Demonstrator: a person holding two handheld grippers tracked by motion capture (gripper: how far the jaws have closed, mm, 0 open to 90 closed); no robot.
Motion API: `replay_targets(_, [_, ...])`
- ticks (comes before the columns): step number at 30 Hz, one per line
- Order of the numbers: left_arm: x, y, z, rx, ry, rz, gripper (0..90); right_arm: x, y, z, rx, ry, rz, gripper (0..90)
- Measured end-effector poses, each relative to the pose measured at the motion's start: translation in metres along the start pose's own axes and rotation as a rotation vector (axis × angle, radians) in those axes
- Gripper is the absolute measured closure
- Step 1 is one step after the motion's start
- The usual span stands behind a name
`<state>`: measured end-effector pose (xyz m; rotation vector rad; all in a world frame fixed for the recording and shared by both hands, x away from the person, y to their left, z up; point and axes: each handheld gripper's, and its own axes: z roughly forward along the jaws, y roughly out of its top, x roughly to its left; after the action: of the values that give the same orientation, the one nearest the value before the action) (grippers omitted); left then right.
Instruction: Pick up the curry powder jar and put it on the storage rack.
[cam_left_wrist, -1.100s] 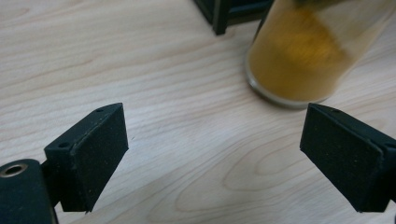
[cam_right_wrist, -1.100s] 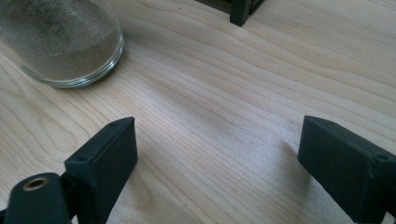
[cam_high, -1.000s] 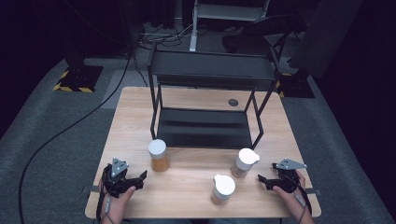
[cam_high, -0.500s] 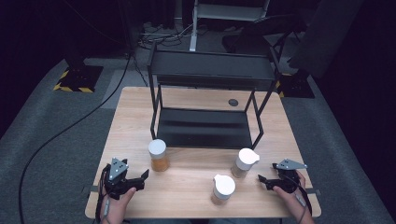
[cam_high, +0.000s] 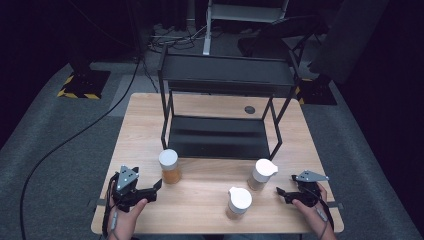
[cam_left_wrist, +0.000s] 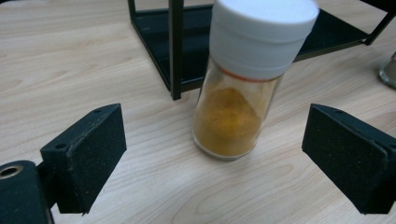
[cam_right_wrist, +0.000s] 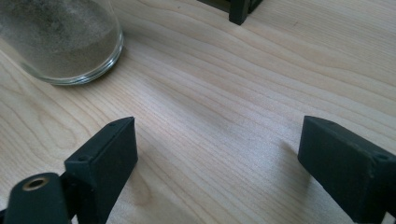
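Your left claw (cam_left_wrist: 215, 163) gapes wide, the orange spice jar (cam_left_wrist: 247, 79) just ahead between its jaws, untouched; your right claw (cam_right_wrist: 217, 163) also gapes, holding nothing.

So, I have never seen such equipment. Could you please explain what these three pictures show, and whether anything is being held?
There is no robot here. A person sits at a wooden table and holds a hand tool with two black jaws in each hand: the left gripper and the right gripper.

The high view looks down from above the person. The other two pictures come from small cameras riding on each gripper, looking along its jaws.

On the table stand a black two-level rack and three white-capped glass jars. The jar of orange powder stands just ahead of the left gripper's open jaws, not touched. A jar of grey powder stands ahead of the right gripper, off to one side. A third jar stands between the hands. Nothing is held.
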<state>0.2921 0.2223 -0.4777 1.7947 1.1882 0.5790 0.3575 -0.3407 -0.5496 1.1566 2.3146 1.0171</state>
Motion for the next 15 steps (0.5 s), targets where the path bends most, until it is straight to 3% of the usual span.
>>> replay_targets(15, [-0.01, 0.017, 0.004, -0.035, -0.021, 0.022, 5.9, 0.0, 0.0, 0.0, 0.0, 0.0, 0.0, 11.9])
